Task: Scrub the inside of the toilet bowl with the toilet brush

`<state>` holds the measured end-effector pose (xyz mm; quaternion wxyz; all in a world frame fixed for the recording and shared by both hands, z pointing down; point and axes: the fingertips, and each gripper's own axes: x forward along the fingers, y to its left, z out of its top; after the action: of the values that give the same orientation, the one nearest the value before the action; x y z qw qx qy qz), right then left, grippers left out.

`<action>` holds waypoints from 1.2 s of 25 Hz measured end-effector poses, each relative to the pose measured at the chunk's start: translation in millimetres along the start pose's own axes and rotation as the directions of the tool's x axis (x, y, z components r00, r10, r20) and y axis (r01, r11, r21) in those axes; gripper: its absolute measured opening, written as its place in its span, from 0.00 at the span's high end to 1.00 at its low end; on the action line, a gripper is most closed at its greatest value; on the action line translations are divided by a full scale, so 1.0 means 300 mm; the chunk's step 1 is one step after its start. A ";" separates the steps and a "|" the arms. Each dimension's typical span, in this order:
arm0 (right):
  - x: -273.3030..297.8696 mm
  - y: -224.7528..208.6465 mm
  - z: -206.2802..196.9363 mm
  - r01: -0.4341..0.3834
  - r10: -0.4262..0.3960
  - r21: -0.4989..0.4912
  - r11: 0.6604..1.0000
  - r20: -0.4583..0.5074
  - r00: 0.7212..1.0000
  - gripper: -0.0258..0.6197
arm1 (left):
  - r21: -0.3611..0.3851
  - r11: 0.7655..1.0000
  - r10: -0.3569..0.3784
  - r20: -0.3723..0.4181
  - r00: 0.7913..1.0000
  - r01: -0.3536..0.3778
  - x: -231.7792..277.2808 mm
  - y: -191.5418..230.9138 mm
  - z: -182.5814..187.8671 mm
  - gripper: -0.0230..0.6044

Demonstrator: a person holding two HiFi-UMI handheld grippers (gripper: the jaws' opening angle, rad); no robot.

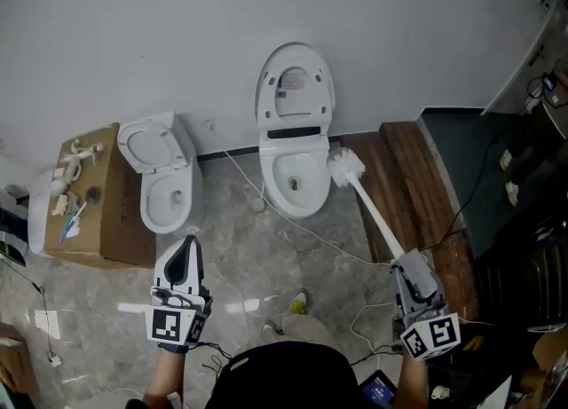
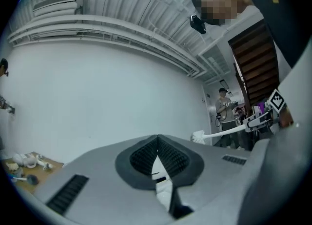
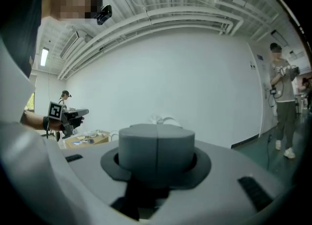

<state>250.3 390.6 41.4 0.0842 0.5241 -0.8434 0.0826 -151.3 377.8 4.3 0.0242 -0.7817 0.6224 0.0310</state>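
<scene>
Wall [image 1: 133, 26]: painted plain white.
Floor [image 1: 248, 256]: laid in glossy grey marbled tile.
Wooden platform [image 1: 413, 176]: set against the wall.
Ceiling lamp [image 3: 44, 56]: lit.

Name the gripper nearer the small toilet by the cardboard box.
Left. The left gripper is close in front of the small toilet; the right gripper, on the toilet brush, is far right of it.

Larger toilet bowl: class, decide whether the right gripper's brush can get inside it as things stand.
Probably yes. The right gripper holds the toilet brush, whose head is at the toilet bowl rim; the lid stands up, leaving it open.
</scene>
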 end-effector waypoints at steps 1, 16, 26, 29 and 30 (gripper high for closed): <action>0.039 -0.038 0.005 -0.001 0.001 -0.003 1.000 0.000 1.000 0.73 | 0.012 1.000 0.006 0.001 1.000 -0.006 0.046 -0.002 -0.001 0.95; 0.585 -0.213 -0.094 -0.072 0.070 -0.013 0.997 -0.125 0.990 0.73 | -0.037 0.999 0.014 0.025 1.000 -0.013 0.539 0.111 -0.174 0.95; 0.953 -0.315 -0.435 -0.163 0.111 -0.131 0.978 -0.335 0.936 0.73 | -0.133 0.991 -0.043 -0.100 0.994 0.030 0.808 0.126 -0.637 0.95; 1.081 -0.361 -0.603 -0.222 0.139 -0.156 0.963 -0.420 0.897 0.73 | -0.216 0.976 -0.054 -0.169 0.984 0.017 0.861 0.105 -0.844 0.95; 1.125 -0.370 -0.660 -0.240 0.143 -0.166 0.956 -0.449 0.882 0.73 | -0.220 0.975 -0.053 -0.192 0.980 0.010 0.874 0.100 -0.904 0.95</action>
<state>213.8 93.6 316.8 0.3169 0.3939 -0.8555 0.1121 -117.1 95.5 254.0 -0.1231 -0.7887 0.6020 0.0212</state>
